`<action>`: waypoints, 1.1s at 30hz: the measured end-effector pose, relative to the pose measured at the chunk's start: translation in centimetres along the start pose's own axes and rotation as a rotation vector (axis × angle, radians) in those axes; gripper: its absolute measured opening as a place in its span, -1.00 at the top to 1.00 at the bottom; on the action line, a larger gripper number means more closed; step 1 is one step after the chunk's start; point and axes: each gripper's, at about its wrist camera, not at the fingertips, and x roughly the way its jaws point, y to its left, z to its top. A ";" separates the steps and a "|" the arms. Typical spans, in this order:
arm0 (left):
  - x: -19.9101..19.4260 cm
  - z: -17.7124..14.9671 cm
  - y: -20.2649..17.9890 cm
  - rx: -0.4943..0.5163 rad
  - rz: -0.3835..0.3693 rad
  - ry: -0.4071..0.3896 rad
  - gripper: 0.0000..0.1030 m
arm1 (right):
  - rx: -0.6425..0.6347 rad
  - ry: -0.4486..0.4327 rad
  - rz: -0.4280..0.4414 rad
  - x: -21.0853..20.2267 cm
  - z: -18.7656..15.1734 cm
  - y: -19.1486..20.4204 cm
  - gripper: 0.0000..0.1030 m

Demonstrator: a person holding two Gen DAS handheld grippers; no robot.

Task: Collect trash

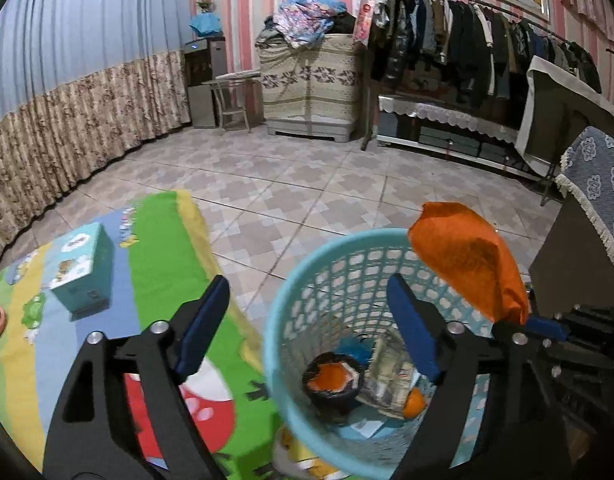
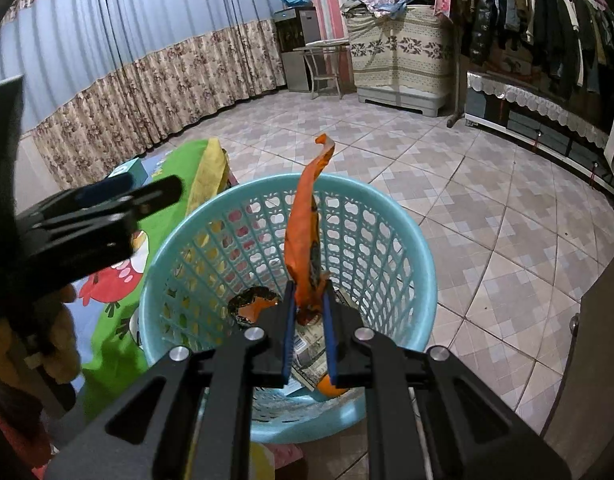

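Right tongs (image 2: 309,308) clamped on orange wrapper (image 2: 305,236) above turquoise laundry basket (image 2: 391,216); left tongs (image 1: 307,312) spread wide, empty, over basket holding discarded packaging (image 1: 387,380).

An orange wrapper (image 2: 305,232) is standing upright over a turquoise lattice basket (image 2: 387,248), its lower end pinched and its thin, crinkled top curling above the rim. The basket is sitting upright on the tiled floor, just beside a colourful mat. Inside it are lying a dark cup (image 1: 331,380) with orange inside, crumpled printed paper (image 1: 387,380) and an orange (image 1: 414,402).
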 end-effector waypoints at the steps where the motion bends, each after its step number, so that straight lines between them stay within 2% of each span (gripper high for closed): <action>1: -0.5 -0.1 0.4 0.003 0.018 -0.008 -0.67 | 0.002 -0.001 -0.002 0.1 0.1 0.0 0.75; 4: -2.0 -0.5 1.6 0.000 0.056 -0.030 -0.82 | 0.004 0.000 -0.009 0.7 0.4 0.3 0.74; 6: -3.2 -0.7 2.4 -0.010 0.069 -0.042 -0.86 | 0.006 0.004 -0.011 1.1 0.5 0.6 0.72; 7: -3.9 -0.9 3.1 -0.018 0.079 -0.047 -0.87 | 0.008 0.007 -0.015 1.3 0.5 0.6 0.64; 8: -4.5 -1.0 3.5 -0.025 0.087 -0.052 -0.88 | 0.011 0.009 -0.018 1.5 0.6 0.7 0.36; 9: -5.2 -1.1 4.1 -0.036 0.097 -0.059 -0.89 | 0.011 0.005 -0.024 1.6 0.7 0.7 0.18; 10: -5.9 -1.2 4.6 -0.044 0.104 -0.064 -0.89 | 0.009 -0.002 -0.034 1.6 0.7 0.8 -0.12; 12: -7.1 -1.5 5.7 -0.063 0.117 -0.074 -0.89 | 0.005 -0.018 -0.048 1.5 0.7 1.3 -0.22; 14: -8.4 -1.8 6.8 -0.086 0.135 -0.084 -0.89 | 0.005 -0.038 -0.070 1.3 0.8 1.8 -0.45; 17: -10.5 -2.5 8.4 -0.118 0.177 -0.100 -0.89 | -0.002 -0.071 -0.087 0.6 0.7 2.8 -0.65; 26: -16.3 -6.2 11.9 -0.196 0.295 -0.139 -0.89 | -0.091 -0.192 -0.099 -3.2 -0.5 8.4 -0.91; 33: -19.2 -9.8 13.1 -0.235 0.365 -0.144 -0.89 | -0.163 -0.262 -0.025 -6.6 -3.0 13.7 -0.91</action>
